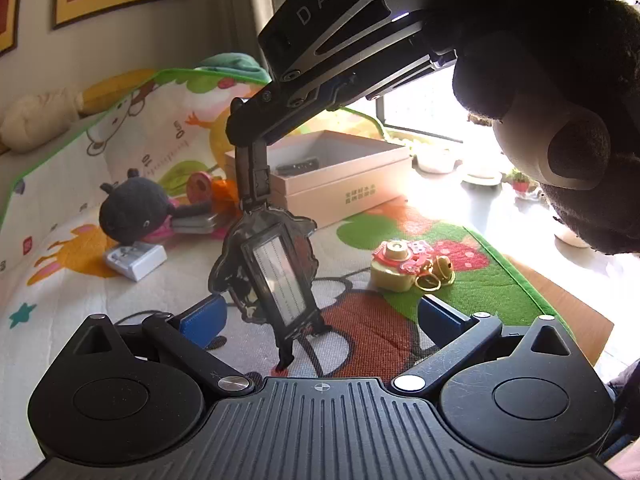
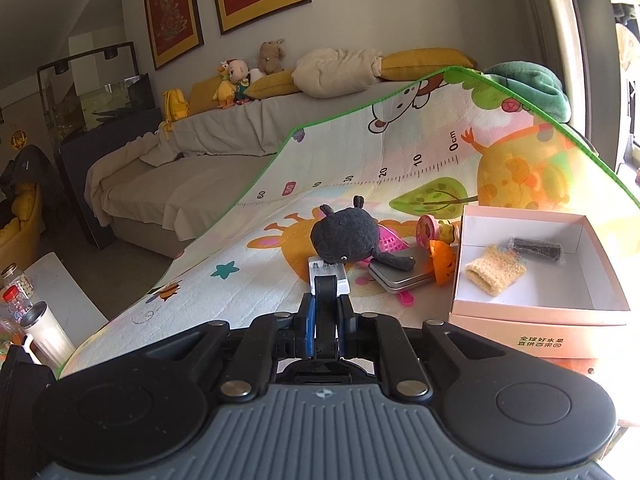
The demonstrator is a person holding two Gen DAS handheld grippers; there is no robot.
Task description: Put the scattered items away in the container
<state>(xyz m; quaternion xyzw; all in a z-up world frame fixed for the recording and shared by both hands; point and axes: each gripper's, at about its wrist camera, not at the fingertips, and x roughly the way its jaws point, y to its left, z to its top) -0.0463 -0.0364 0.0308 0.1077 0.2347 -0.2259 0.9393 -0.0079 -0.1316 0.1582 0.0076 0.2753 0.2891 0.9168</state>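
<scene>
The right gripper (image 1: 252, 200) pinches the top tab of a dangling dark keychain card holder (image 1: 268, 272); its thin grip could let the holder swing and slip free. The left gripper (image 1: 320, 316) gapes empty beneath it. The white box (image 1: 340, 196) lies at one o'clock, well apart; a gold bell charm (image 1: 404, 268) waits at three.

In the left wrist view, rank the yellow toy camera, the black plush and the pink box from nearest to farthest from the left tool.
From the left tool:
1. Yellow toy camera, right, on the mat.
2. Black plush, left, farther back.
3. Pink box, centre back, farthest.
</scene>
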